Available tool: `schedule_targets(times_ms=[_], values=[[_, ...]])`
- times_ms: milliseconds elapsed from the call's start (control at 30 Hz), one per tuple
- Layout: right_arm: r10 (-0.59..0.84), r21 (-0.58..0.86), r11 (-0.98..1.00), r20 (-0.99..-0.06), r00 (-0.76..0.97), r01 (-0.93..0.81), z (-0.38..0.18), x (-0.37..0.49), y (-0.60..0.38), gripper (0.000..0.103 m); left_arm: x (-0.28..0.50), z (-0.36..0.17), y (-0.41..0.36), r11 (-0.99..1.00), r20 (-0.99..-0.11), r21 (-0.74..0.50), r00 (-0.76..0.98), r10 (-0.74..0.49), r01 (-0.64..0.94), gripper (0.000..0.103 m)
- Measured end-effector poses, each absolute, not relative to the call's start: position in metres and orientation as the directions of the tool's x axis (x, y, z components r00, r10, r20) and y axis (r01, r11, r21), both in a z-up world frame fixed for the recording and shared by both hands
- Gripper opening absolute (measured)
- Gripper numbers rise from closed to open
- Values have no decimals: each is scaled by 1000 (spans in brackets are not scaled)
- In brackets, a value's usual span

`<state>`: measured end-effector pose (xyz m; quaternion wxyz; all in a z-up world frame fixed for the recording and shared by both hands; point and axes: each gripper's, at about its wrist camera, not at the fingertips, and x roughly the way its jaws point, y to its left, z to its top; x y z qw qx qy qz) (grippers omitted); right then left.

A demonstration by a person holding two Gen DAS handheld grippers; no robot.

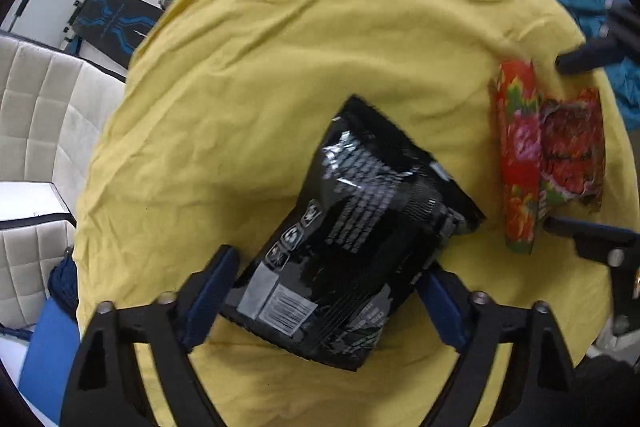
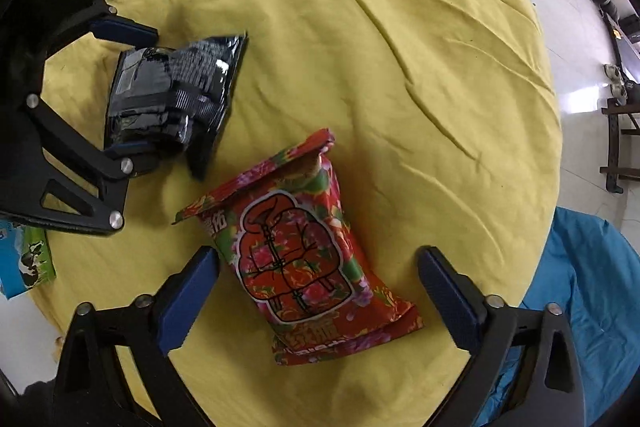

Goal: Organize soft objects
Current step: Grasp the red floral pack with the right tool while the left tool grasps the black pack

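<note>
— Yellow cloth (image 2: 400, 47) wide and bare ahead of both tongs, rim curving off at right beside blue fabric (image 2: 580, 287).
— Black bag (image 1: 352, 227) clenched between left tongs (image 1: 324, 291); barcode near the left pad, print too blurred to read.
— Red bag (image 2: 304, 251) lying between right tongs (image 2: 320, 279), spread wide, pads apart from it. Chinese characters, jacket drawing.
— Only from the right: green-blue carton (image 2: 24, 259) at cloth's left edge.

Blk bag (image 1: 352, 227), red floral bag (image 2: 304, 251) (yellow cloth (image 2: 400, 67))
</note>
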<state>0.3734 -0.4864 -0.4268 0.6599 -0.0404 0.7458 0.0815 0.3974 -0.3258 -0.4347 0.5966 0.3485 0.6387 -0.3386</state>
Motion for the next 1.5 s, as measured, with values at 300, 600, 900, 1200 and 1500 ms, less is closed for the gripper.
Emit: schedule_targets(times_ms=[300, 600, 900, 1200, 1500], values=[[2, 14, 992, -995, -96, -123, -438, 360, -472, 59, 382, -422, -301, 688, -1000, 20, 9, 20, 725, 53], [1, -23, 988, -988, -156, 150, -444, 321, -477, 48, 344, -426, -243, 930, -999, -5, -38, 9, 369, 53], [96, 43, 945, -984, -149, 324, -440, 242, -468, 48, 269, -427, -223, 969, -997, 50, -41, 62, 240, 53], [97, 35, 961, -971, -217, 273, -449, 175, -436, 48, 208, -428, -203, 989, -995, 23, -90, 36, 144, 53], [48, -7, 972, -973, -227, 236, -459, 197, -412, 50, 227, -440, -180, 990, -995, 11, -102, 25, 139, 56]])
